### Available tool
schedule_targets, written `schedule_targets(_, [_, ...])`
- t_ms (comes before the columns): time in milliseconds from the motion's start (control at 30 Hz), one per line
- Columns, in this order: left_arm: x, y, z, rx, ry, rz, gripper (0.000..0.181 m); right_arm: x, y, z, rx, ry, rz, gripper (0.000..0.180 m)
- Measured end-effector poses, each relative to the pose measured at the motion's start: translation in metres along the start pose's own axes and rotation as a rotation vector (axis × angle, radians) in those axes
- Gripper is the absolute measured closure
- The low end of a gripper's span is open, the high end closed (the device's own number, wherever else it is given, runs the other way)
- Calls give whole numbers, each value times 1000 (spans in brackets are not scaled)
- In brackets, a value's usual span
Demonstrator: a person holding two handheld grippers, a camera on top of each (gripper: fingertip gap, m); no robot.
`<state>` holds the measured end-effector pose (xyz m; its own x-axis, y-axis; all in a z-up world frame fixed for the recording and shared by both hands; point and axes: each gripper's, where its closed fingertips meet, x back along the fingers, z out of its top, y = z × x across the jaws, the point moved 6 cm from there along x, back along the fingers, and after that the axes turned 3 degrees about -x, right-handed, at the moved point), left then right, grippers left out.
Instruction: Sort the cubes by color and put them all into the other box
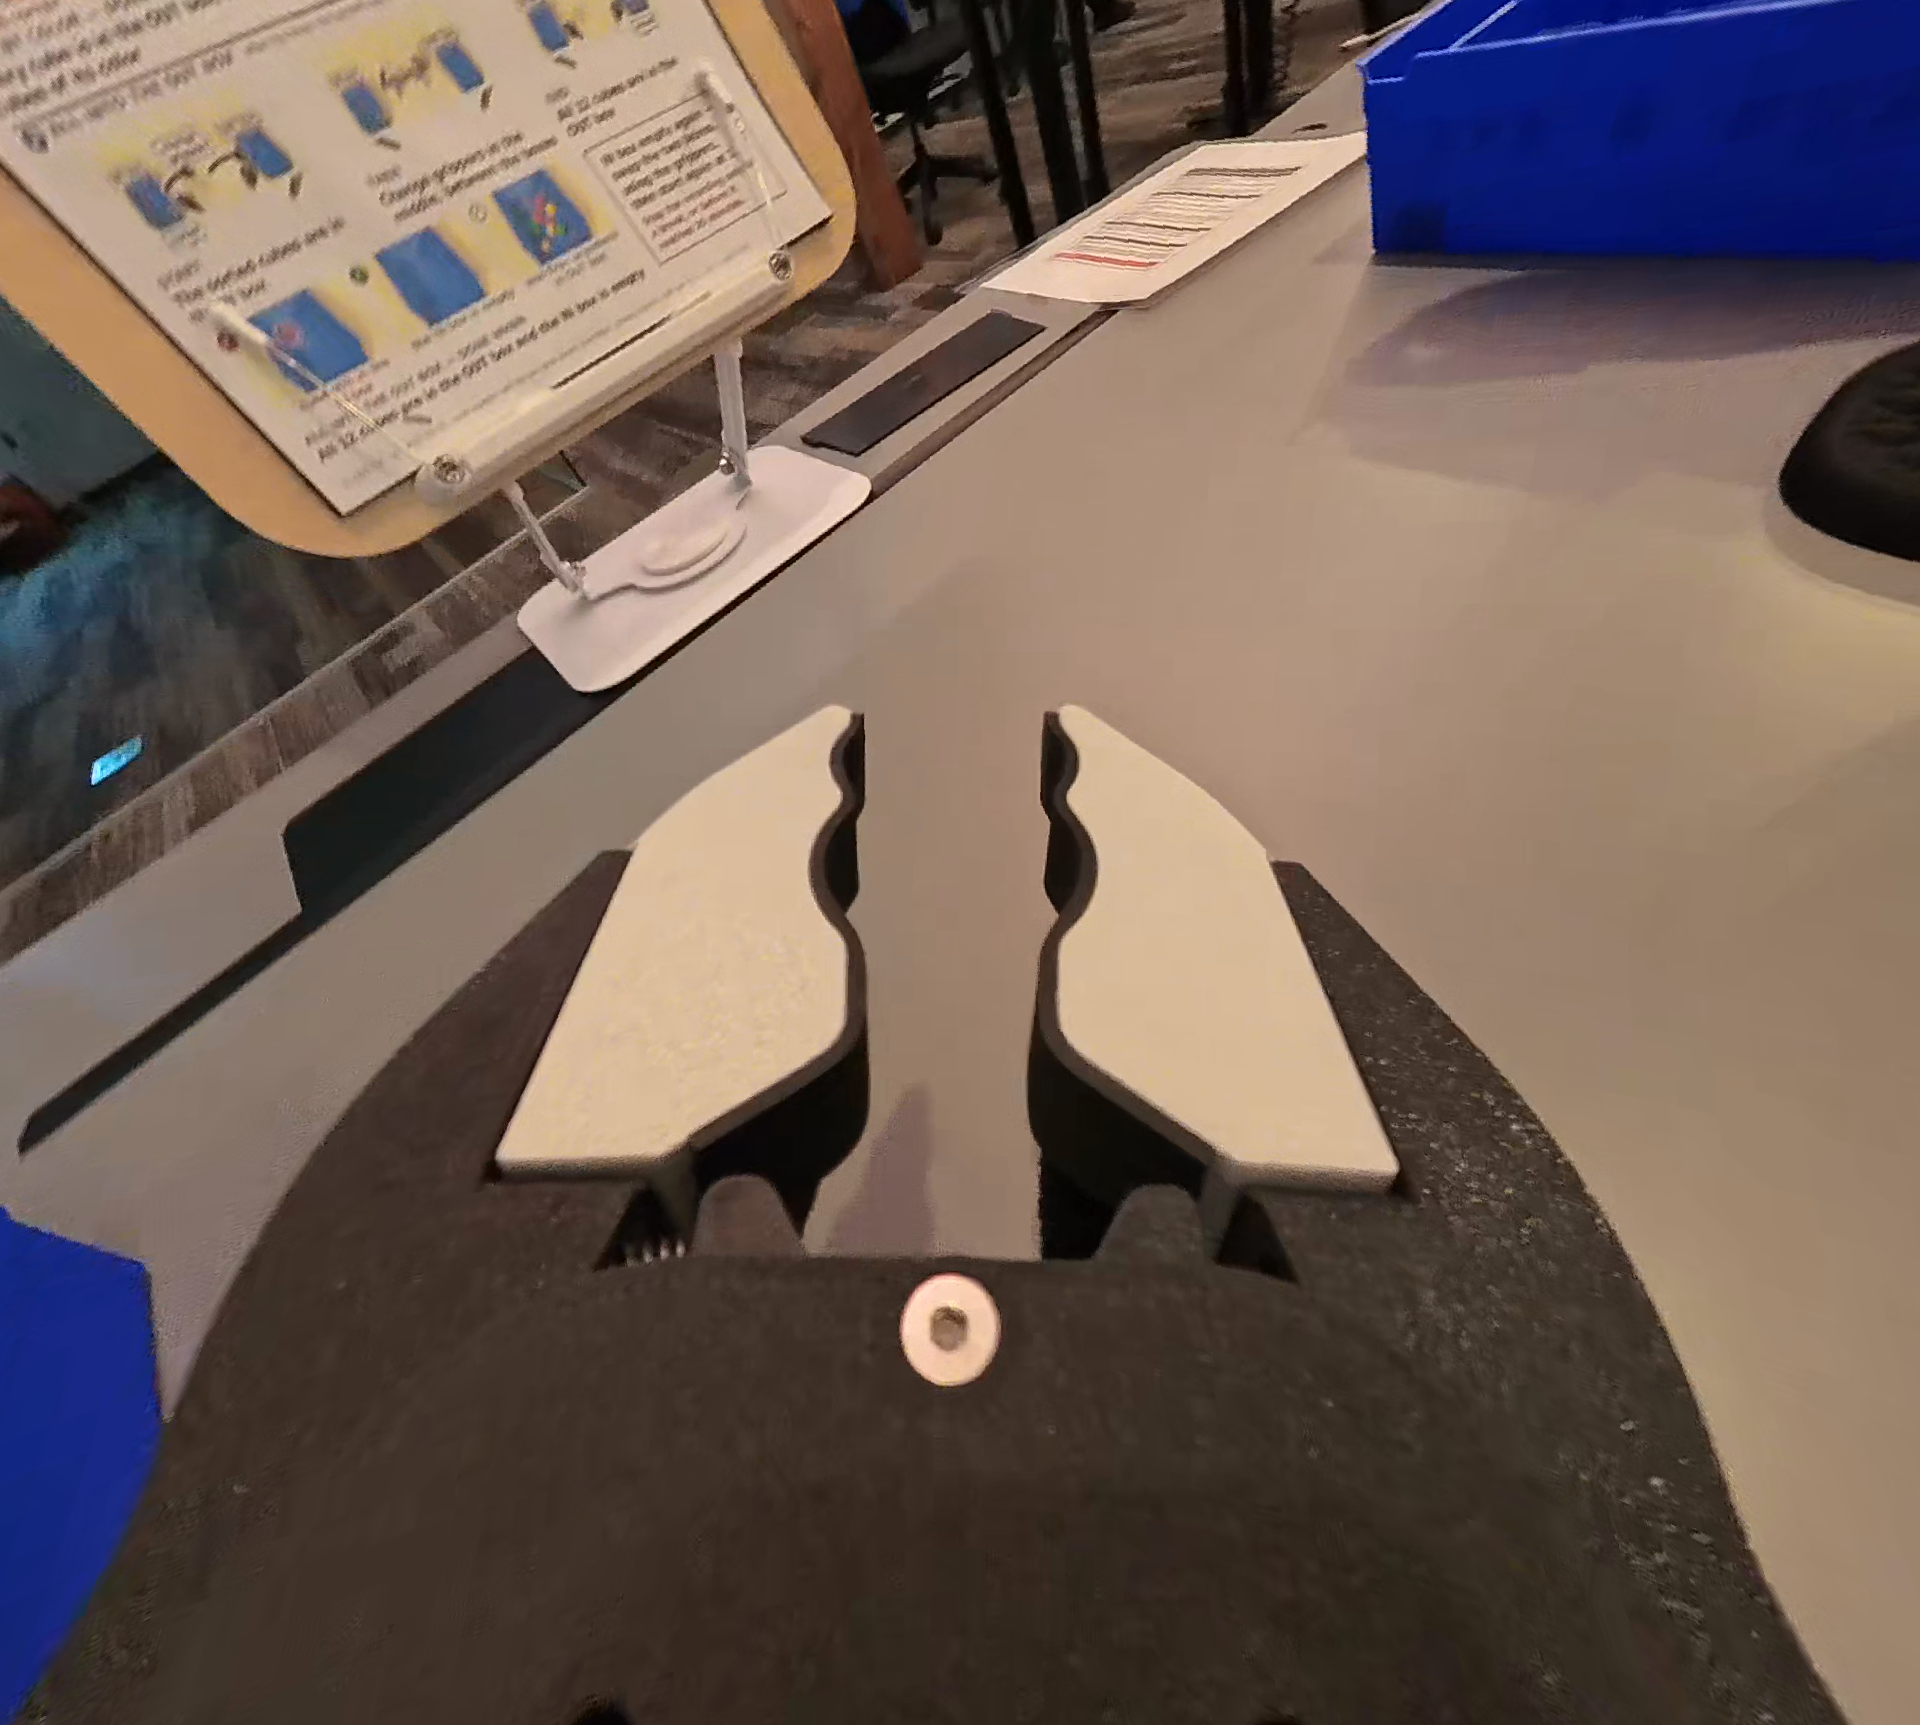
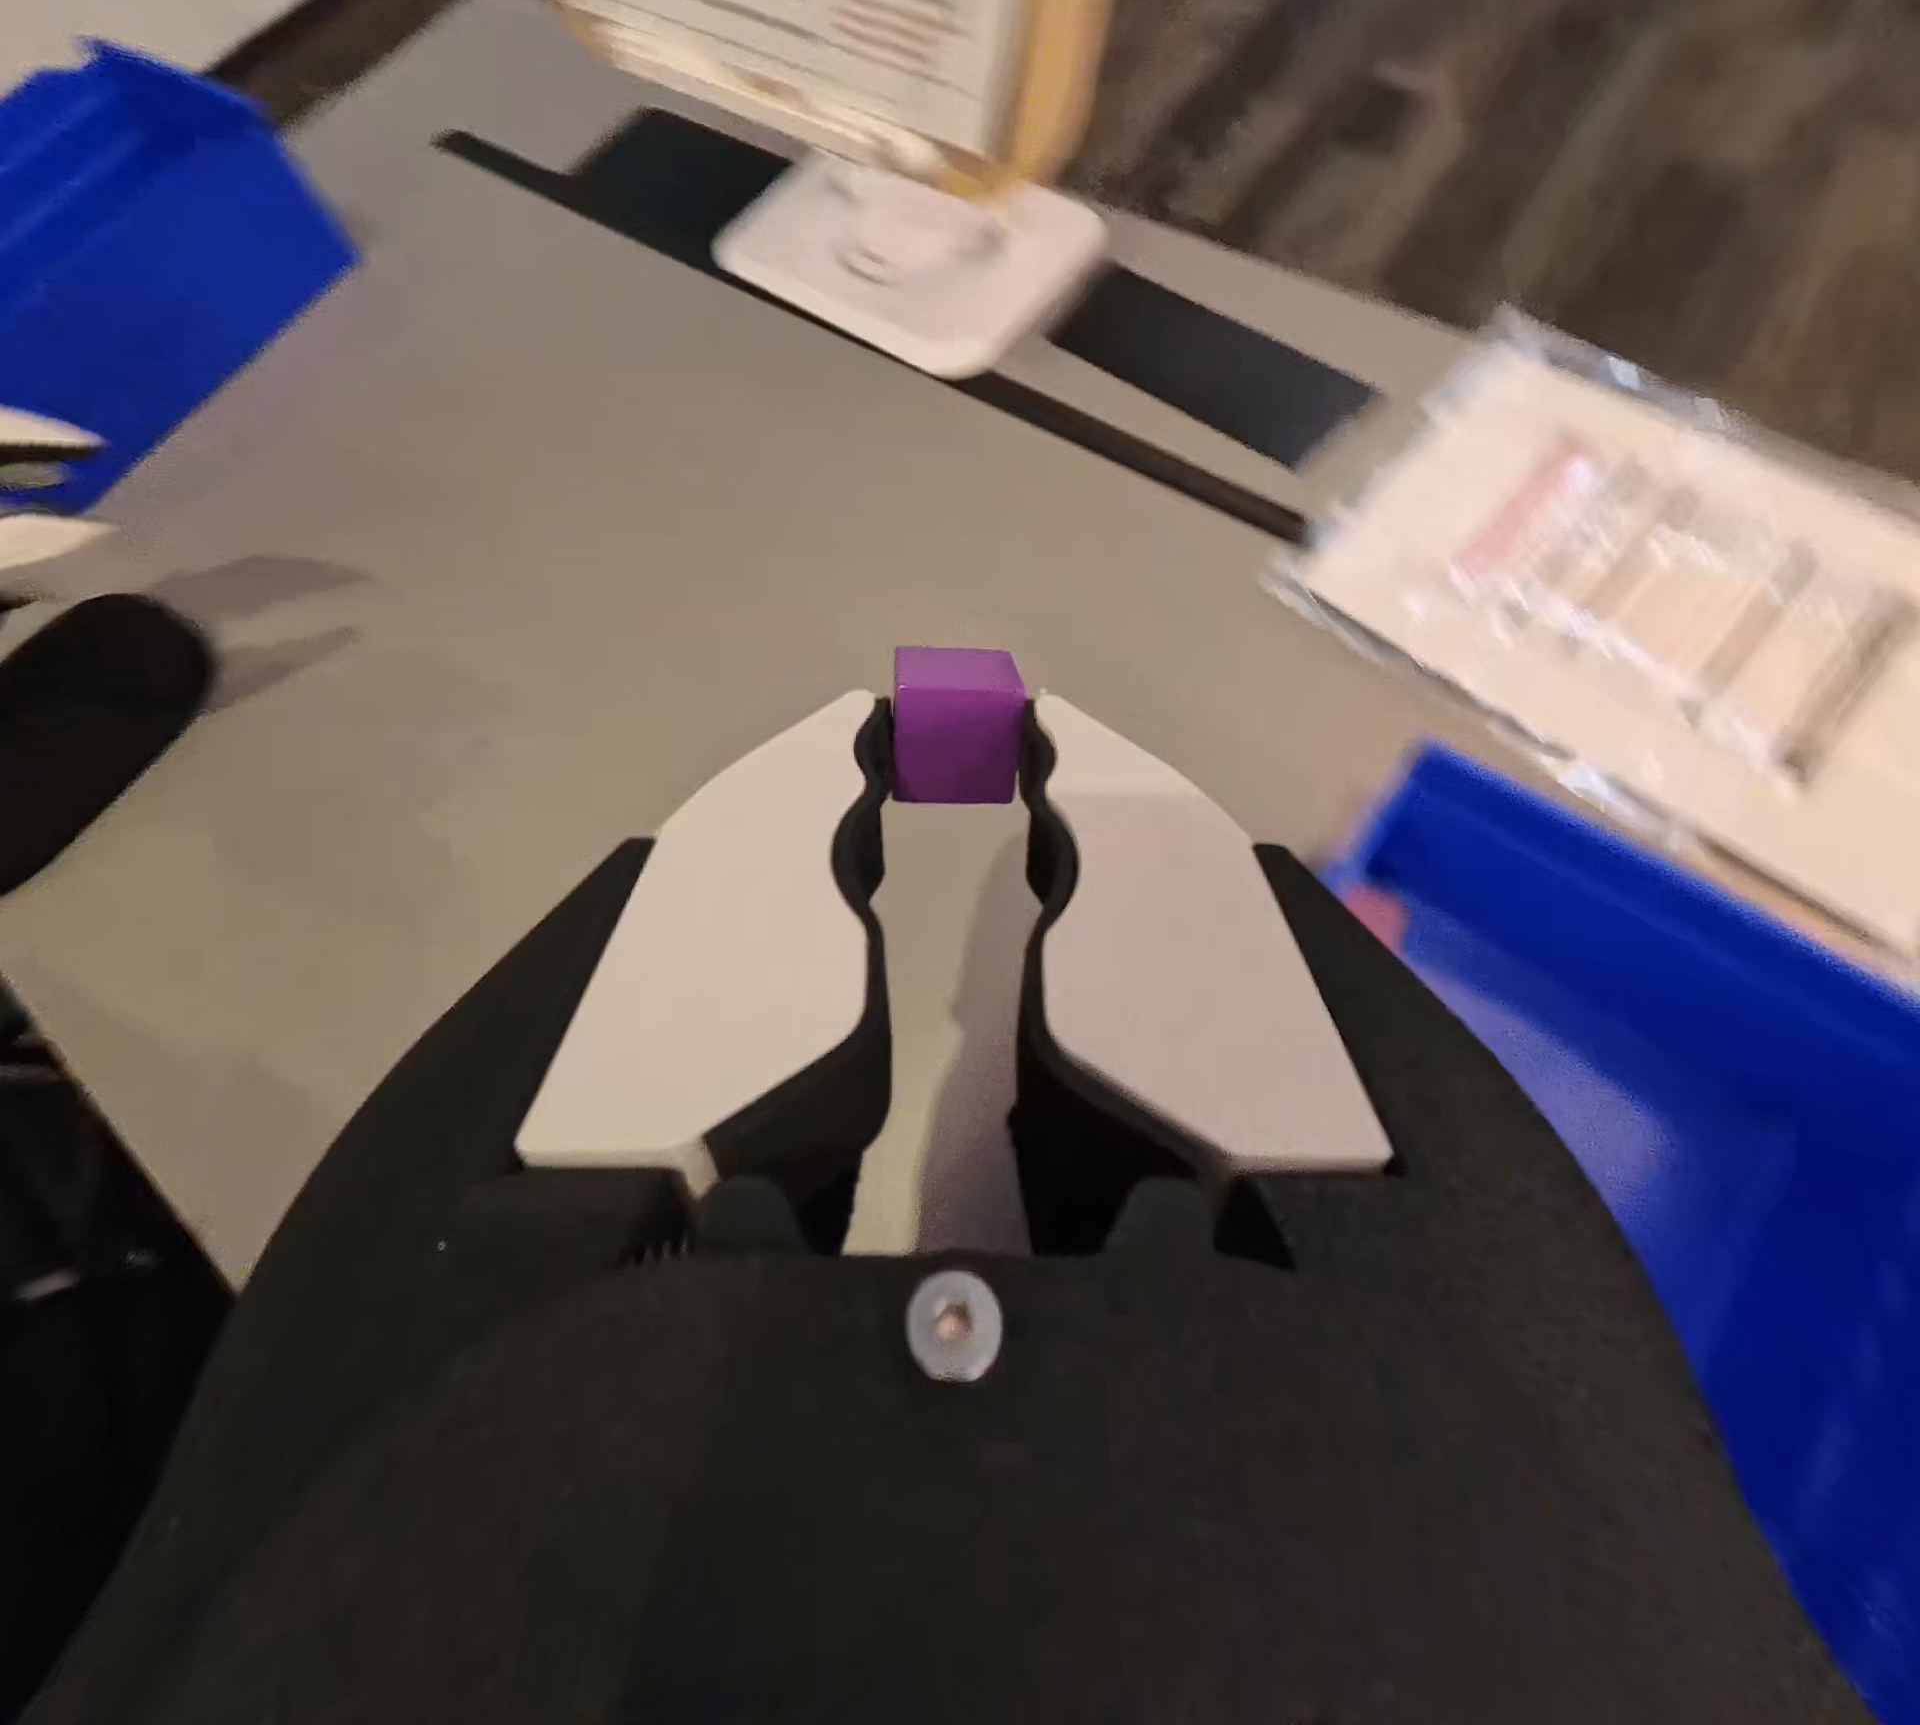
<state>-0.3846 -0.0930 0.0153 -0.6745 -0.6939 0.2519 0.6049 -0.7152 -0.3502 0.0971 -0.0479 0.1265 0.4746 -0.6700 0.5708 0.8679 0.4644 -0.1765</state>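
Matte purple cube (image 2: 953, 726) pinched by right gripper (image 2: 953, 719), smooth grey table (image 2: 582, 532)

Ahead of our left gripper (image 1: 951, 719), whose fingers stand apart with nothing between them, we have a broad stretch of bare grey table (image 1: 1195, 532). Its far edge is blocked by the white base of the sign stand (image 1: 696, 569), with the slanted instruction board (image 1: 416, 117) overhanging it. A blue box (image 1: 1652, 106) walls off the far right, a sheet of paper (image 1: 1174, 221) lying beside it. In the right wrist view, we see open tabletop between another blue box (image 2: 156, 241) on the left and the blue box (image 2: 1662, 1000) close on the right.
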Motion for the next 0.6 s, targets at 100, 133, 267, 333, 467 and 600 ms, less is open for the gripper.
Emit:
schedule_targets(100, [-5,-3,-2,52,-19,32,151,-2,76,-37,-156,-129,-122,157])
schedule_targets(133, [-7,-5,-2,61,-28,43,151,-7,95,-49,-200,-174,-128,157])
schedule_targets(267, [-14,-14,2,81,-71,98,151,-43,147,-93,-312,-353,-150,157])
schedule_targets(333, [-16,-19,8,91,-76,122,151,-62,161,-109,-320,-438,-167,157])
schedule_targets(467, [-21,-23,17,98,-97,164,152,-89,178,-126,-325,-529,-203,157])
schedule_targets(600, [-26,-19,21,75,-140,182,152,-104,189,-131,-313,-579,-222,157])
